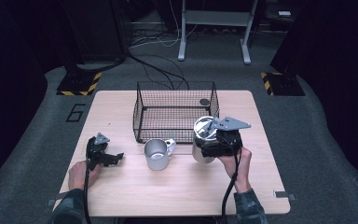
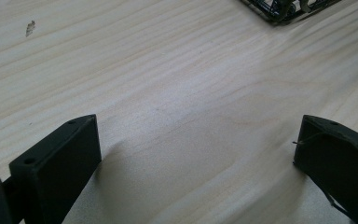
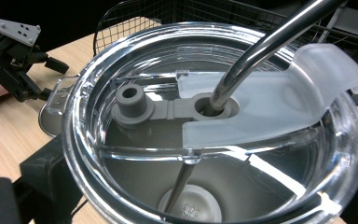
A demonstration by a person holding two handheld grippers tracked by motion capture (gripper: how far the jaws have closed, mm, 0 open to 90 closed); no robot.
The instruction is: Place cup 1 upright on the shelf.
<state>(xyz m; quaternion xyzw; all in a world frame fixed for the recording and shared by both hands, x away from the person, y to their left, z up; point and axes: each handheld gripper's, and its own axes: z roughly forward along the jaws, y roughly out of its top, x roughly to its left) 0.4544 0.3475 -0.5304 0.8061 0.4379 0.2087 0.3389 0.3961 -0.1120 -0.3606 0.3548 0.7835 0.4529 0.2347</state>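
On the table (image 1: 121, 191), a wire basket (image 1: 176, 112) sat at 12 o'clock. The right gripper (image 1: 214, 142) clamped the lidded tumbler (image 1: 204, 140) at 3 o'clock, steel straw (image 3: 265, 46) inside. The left gripper (image 1: 103, 156) rested at 9 o'clock, jaws apart.

Numeral "6" (image 1: 76, 112) marked on grey floor, left of table; tumbler-bottom embossing illegible.

Wooden table (image 1: 121, 186): basket (image 1: 175, 112), mug (image 1: 157, 154)
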